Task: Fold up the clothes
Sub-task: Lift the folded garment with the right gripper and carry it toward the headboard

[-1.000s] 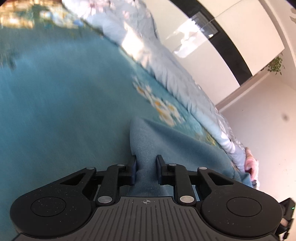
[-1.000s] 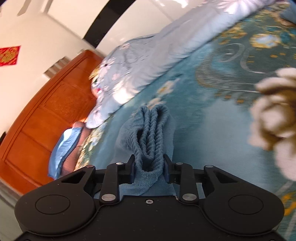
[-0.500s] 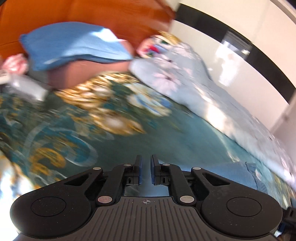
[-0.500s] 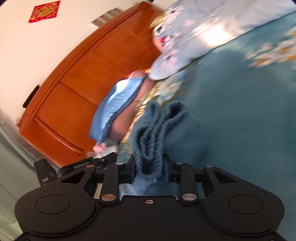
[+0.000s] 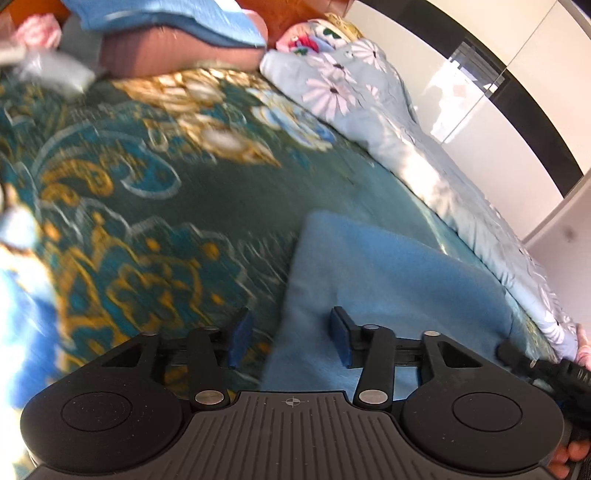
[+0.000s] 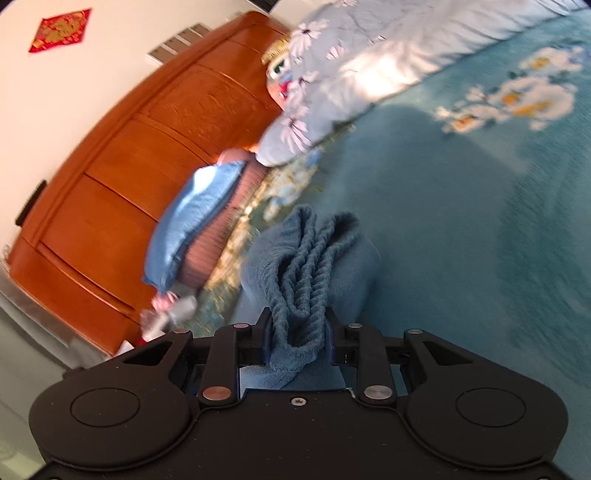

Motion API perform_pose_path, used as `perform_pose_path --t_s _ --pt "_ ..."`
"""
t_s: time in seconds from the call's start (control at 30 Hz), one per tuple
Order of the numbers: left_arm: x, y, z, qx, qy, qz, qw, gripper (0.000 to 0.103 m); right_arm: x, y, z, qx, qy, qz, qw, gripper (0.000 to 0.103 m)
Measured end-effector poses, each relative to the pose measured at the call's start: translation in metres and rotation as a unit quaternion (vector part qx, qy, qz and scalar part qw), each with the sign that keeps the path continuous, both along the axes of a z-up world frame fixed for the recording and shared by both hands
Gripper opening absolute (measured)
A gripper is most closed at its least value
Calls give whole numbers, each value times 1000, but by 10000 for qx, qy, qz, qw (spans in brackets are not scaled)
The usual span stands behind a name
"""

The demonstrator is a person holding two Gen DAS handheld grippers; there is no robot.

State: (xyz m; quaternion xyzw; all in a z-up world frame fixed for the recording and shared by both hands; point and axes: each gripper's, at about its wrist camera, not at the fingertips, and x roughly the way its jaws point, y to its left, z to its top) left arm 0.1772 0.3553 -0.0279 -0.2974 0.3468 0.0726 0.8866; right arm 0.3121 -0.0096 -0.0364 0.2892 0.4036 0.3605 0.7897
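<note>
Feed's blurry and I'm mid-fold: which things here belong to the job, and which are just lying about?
Job:
- blue knit garment, bunched between the right gripper fingers
- left gripper, opening over the garment's flat edge
- patterned bedspread, the folding surface

Lying about:
- floral quilt
- blue pillow
- wooden headboard
- red wall decoration

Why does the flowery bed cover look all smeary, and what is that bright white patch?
Left wrist view: the teal and gold patterned bedspread is streaked by motion blur, while the black left gripper stays sharp; sunlight washes out the pale daisy-print quilt and the glossy white wall panel glares. Right wrist view: blurred bedspread, a soft shadow under the quilt, and the curved wooden headboard bent by the fisheye lens.
</note>
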Motion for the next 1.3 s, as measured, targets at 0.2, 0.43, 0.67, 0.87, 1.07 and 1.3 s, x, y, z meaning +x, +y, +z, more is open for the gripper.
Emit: perform_pose_path --t_s 0.2,0.43,0.67,0.87,1.07,1.3 --pt "0 -13 0 -47 -66 -30 10000 63 -6 -10 -26 -72 276 -107 9995 25" --pt "3 -25 -3 -58 -177 81 9998 28 -5 -8 -28 -79 316 -111 9994 25" --pt "5 -19 17 214 -563 280 9978 14 -4 4 -8 -123 120 105 9998 26" --pt "21 22 61 1085 -729 310 9909 14 8 53 13 74 -154 456 9988 25" --pt "26 73 88 1884 -458 445 9800 14 18 131 10 249 -51 831 9962 25" --pt "31 111 57 2022 161 654 9770 14 14 191 -9 49 196 1064 9941 26"
